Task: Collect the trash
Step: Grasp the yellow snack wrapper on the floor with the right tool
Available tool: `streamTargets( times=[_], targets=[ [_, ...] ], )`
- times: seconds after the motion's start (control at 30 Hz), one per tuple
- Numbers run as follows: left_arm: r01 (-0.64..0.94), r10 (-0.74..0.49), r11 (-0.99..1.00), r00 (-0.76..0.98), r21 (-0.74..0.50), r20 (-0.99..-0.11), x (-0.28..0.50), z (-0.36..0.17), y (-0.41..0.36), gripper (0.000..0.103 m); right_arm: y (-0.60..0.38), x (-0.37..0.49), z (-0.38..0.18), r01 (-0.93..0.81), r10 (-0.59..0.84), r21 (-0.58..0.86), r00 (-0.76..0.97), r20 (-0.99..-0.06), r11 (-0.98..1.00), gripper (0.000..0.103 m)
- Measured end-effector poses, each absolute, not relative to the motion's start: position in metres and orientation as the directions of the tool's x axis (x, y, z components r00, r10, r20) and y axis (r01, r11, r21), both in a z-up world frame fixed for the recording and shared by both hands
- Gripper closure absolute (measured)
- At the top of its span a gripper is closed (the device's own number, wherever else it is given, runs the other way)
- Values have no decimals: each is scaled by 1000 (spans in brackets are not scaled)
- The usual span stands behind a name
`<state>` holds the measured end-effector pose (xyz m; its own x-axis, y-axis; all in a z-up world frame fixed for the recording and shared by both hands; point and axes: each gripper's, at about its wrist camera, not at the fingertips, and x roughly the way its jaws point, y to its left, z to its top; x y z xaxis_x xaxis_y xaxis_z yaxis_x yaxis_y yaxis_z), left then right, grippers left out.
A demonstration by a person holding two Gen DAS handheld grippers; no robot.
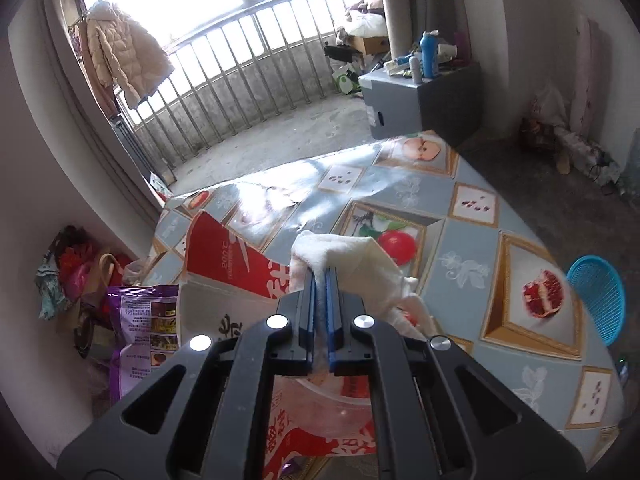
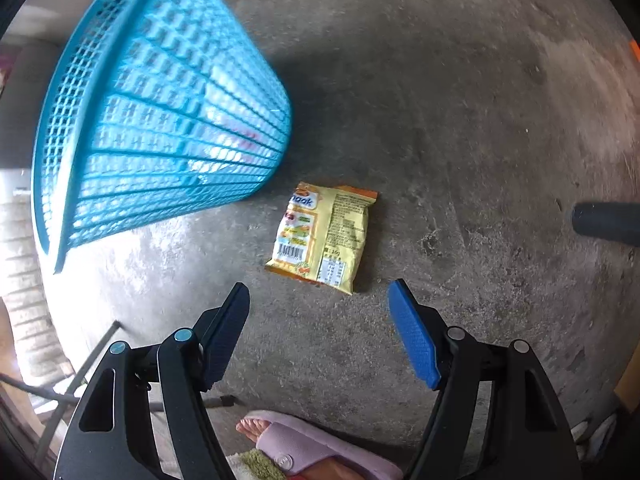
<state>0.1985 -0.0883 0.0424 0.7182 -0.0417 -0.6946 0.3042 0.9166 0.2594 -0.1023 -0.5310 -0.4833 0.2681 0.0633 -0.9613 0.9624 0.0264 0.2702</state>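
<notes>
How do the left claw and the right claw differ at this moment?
The left claw is shut on a white crumpled tissue above the table; the right claw is open and empty. The left one points across the table; the right one points down at a yellow snack packet on the floor. Both have blue pads.

Probably a home: hung coat (image 1: 120,56), tablecloth (image 1: 460,248).

Left wrist slants across table (image 1: 460,240), right wrist faces floor (image 2: 440,100) — sharing blue basket (image 1: 598,296)
</notes>
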Motion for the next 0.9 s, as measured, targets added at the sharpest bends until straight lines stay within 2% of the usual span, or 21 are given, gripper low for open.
streamTargets(
  times=[0.07, 0.17, 0.3, 0.63, 0.9],
  targets=[
    [327, -106, 924, 718, 199, -688, 193, 57, -91, 100, -532, -104, -491, 964, 49, 266, 265, -963, 4, 32],
    [368, -201, 921, 729, 127, -655, 181, 80, -97, 100, -533, -98, -502, 968, 32, 251, 251, -967, 4, 25],
    [412, -271, 906, 738, 95, -618, 169, 100, -109, 100, -531, -81, -518, 974, 11, 225, 225, -974, 34, 19],
    [469, -331, 881, 697, 55, -636, 167, 96, -126, 100, -530, -50, -566, 998, -27, 18, 16, -1000, -63, 17],
    [489, -322, 869, 680, 81, -659, 180, 94, -138, 100, -532, -27, -590, 999, 25, -32, -31, -999, -41, 17]
  ],
)
